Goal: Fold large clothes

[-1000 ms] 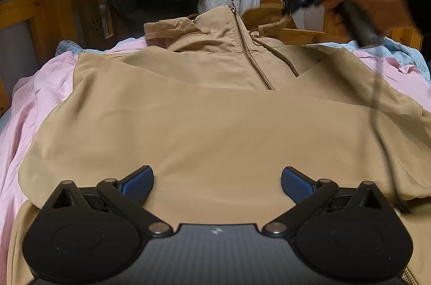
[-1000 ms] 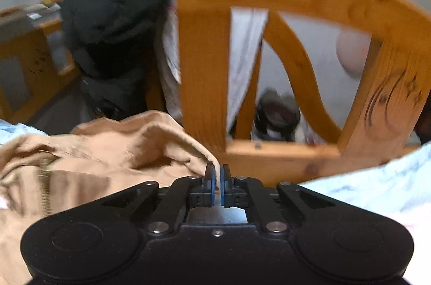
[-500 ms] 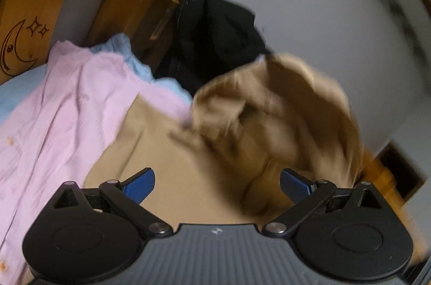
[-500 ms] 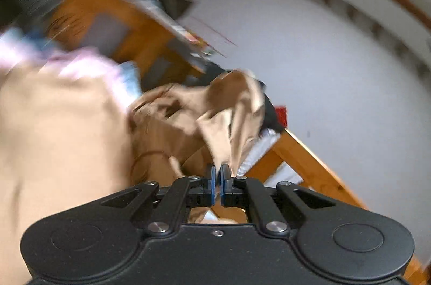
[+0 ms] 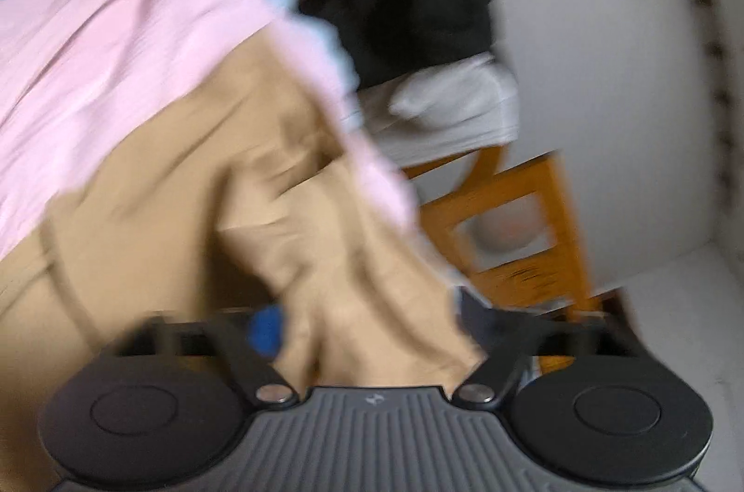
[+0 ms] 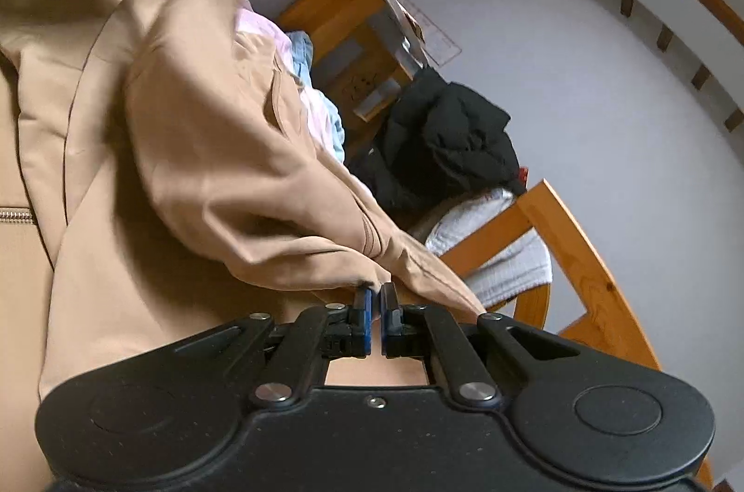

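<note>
My right gripper has its jaws pressed together on a bunched edge of the tan jacket, at what looks like the hood or collar end, and that portion is lifted and draped over the flatter body of the garment. My left gripper is in a heavily blurred view; one blue pad shows at the left and the opposite finger well apart from it, with tan cloth lying between them, so the jaws stand spread and I judge no grip is made there. The jacket lies on the pink sheet of the bed, its zipper visible at the left edge of the right wrist view. A black garment and a white cloth sit on the wooden frame beyond. My assessment: the fold is at an early stage. One top section is being brought over the body; the sleeves and the lengthwise halving appear not yet done, and the lifted fabric is creased and will need laying flat before release.
</note>
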Demonstrator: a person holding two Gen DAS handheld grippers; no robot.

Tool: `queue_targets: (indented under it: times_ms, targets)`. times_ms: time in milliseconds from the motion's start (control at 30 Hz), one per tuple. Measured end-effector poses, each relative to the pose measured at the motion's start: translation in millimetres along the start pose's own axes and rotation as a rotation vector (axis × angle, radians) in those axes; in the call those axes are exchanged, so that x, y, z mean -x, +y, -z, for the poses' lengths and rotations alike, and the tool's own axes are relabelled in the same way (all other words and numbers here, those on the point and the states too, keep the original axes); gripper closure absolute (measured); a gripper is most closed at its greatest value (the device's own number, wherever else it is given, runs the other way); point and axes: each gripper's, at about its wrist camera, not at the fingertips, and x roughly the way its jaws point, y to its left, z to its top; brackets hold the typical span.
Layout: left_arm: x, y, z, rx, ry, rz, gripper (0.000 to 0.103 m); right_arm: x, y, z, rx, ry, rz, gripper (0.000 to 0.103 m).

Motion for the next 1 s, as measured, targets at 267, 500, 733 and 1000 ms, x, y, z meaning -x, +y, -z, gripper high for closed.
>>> queue_targets:
  times_ms: [267, 500, 733, 1000]
  targets:
    - [-13.6, -6.5, 19.9, -0.123, 0.067, -0.135, 0.093, -39.9, -32.7, 3.6, 0.030, 0.055, 0.136, 0.091]
    - [-10.9, -15.7, 30.0, -0.321, 0.107, -0.199, 0.054, -51.4, -87.5, 36.3, -0.379, 0.313, 0.038, 0.069]
    - [10.7, -7.2, 7.6, -0.265, 0.011, -0.234, 0.050, -47.9, -135.8, 76.8, -1.196, 0.382, -0.260, 0.048]
    - [-32.3, -9.8, -14.5, -0.238, 0.024, -0.308, 0.089, -93.1, -112.8, 83.1, -1.473, 0.446, -0.311, 0.081]
